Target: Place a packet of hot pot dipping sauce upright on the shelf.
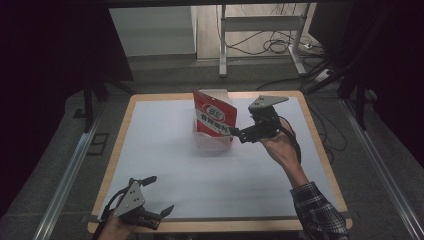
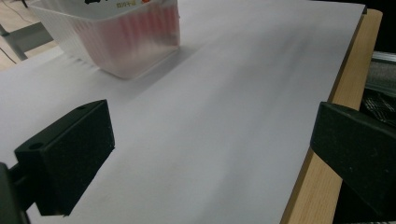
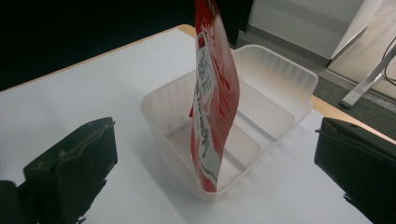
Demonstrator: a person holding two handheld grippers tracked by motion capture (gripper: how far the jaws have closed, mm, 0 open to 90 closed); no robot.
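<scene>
Red-and-white pouch [image 1: 215,114] is the thing in hand, yet the near side comes first: the left gripper [image 1: 150,216] rests at the near left edge of the surface [image 1: 165,165], its jaws spread wide with nothing between them, well apart from the work. It seems parked there so the other hand has free room. In the left gripper view the white surface runs out ahead to the translucent plastic tub [image 2: 121,46], far off.

Farther in, right of centre, the right gripper [image 1: 236,133] is held by a hand [image 1: 280,147] reaching in from the near right. Its jaws are also released and grasp nothing. In the right gripper view the pouch [image 3: 212,107] stands upright on its narrow edge inside the tub [image 3: 280,88], leaning against the tub's near wall, which likely keeps it from toppling. It lies ahead of the jaws, roughly midway between them but beyond their tips, touching neither. In the high view the tips sit just beside the tub's right side, near the pouch's lower corner.
</scene>
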